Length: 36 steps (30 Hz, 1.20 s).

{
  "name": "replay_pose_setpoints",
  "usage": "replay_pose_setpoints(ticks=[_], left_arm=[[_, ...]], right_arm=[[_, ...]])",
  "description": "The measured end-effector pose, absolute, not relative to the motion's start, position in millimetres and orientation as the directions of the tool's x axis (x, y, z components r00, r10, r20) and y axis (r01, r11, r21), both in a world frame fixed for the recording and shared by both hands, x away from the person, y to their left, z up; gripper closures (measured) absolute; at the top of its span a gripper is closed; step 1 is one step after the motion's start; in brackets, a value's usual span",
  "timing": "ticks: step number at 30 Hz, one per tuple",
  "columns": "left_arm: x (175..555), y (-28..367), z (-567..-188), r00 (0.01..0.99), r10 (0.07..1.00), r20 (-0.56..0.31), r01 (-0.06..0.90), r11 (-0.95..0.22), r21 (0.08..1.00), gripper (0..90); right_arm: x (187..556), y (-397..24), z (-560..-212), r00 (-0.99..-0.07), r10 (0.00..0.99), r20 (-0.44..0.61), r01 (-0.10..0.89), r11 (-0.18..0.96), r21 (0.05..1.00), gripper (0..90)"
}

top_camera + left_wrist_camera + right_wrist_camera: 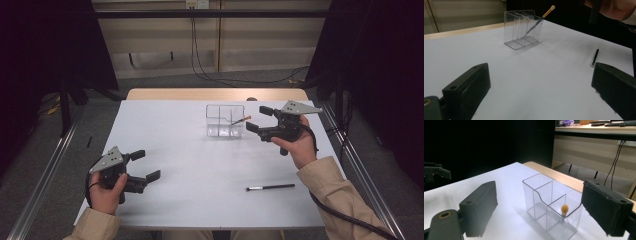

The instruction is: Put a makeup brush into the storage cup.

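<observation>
Two slim brushes, one orange-tipped brush leaning in a clear, hard-walled, compartmented plastic holder at the bench's twelve o'clock, one black-handled brush lying flat at five o'clock, right tool open and empty beside the holder, left tool open and empty at eight o'clock.

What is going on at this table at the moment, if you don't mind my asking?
A person is sorting brushes into a clear organizer using two tools. One orange-tipped brush already leans inside it. The right hand-held gripper hovers beside the organizer, open and empty. The left hand-held gripper rests open near the table's front left. A black brush lies on the table.
</observation>
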<state>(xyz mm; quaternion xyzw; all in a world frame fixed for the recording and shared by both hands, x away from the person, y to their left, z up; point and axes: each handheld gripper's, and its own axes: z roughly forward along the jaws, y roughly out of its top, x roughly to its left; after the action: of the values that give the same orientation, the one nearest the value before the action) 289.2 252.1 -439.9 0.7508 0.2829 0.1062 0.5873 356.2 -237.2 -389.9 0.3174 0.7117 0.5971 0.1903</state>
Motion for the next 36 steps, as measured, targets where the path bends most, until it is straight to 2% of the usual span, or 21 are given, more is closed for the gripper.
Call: replay_pose_setpoints(ticks=[36], left_arm=[[285, 254, -438, 0.814, 0.558, -0.163, 0.295, -0.155, 0.943, 2.1]], right_arm=[[322, -257, -395, -0.731, 0.675, 0.102, 0.217, 0.088, 0.972, 11.2]])
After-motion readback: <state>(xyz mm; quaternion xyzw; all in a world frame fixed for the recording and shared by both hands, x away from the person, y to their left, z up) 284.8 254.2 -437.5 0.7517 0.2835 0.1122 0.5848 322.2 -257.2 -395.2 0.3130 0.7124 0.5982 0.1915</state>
